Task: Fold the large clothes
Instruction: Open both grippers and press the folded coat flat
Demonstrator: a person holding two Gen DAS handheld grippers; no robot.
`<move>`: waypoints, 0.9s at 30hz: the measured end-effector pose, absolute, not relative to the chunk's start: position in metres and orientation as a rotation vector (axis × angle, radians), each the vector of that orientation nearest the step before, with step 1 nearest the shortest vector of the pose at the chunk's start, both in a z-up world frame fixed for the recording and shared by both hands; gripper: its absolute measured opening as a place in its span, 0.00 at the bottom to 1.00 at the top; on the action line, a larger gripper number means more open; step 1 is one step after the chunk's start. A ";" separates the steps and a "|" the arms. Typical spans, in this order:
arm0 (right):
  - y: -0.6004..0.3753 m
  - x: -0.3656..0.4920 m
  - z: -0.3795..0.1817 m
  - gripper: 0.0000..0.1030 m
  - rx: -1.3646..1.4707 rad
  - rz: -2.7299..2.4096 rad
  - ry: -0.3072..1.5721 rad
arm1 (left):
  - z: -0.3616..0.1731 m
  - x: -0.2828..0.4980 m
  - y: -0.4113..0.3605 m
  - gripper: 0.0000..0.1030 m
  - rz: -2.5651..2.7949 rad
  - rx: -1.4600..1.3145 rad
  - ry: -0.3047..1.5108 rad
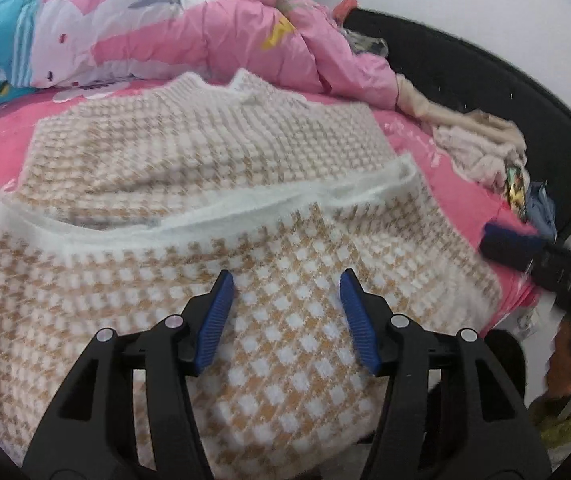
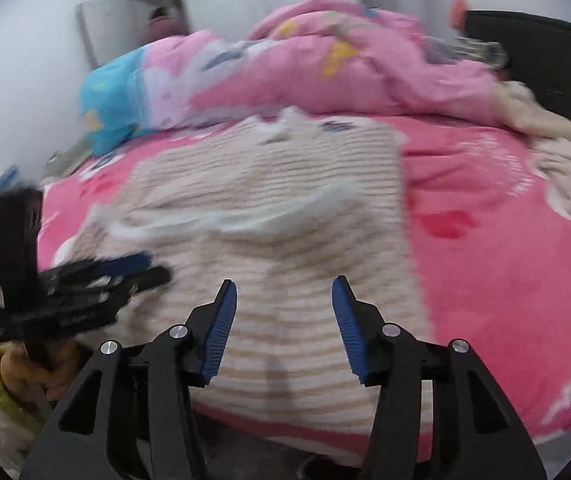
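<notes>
1. Lying flat on the pink bed sheet (image 1: 425, 136), directly ahead of and beneath both tools: the checked sweater (image 1: 213, 148), lower half doubled over, white hem (image 1: 221, 216) crossing the middle (probably to shorten it for the next fold).
2. Running lengthwise away from the tools, collar (image 1: 245, 84) pointing toward the rumpled quilt (image 1: 189, 28).
3. Hovering with jaws spread, pinching nothing: left gripper (image 1: 287, 280), right gripper (image 2: 285, 284) (likely just let go).
</notes>
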State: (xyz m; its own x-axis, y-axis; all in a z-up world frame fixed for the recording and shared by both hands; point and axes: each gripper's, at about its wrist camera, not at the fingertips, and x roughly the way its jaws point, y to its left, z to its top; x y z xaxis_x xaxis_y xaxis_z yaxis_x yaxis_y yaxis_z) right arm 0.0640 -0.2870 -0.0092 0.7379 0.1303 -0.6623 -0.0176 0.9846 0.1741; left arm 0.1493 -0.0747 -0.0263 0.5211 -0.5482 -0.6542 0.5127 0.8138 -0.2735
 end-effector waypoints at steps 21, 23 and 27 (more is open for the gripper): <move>-0.188 0.102 -0.045 0.46 -0.022 0.171 0.941 | -0.057 0.139 0.044 0.53 -0.294 -0.089 0.849; -0.183 0.095 -0.019 0.38 -0.014 0.160 0.895 | -0.054 0.138 0.043 0.53 -0.300 -0.065 0.833; -0.171 0.091 -0.010 0.35 0.002 0.183 0.842 | -0.056 0.139 0.050 0.53 -0.319 -0.080 0.820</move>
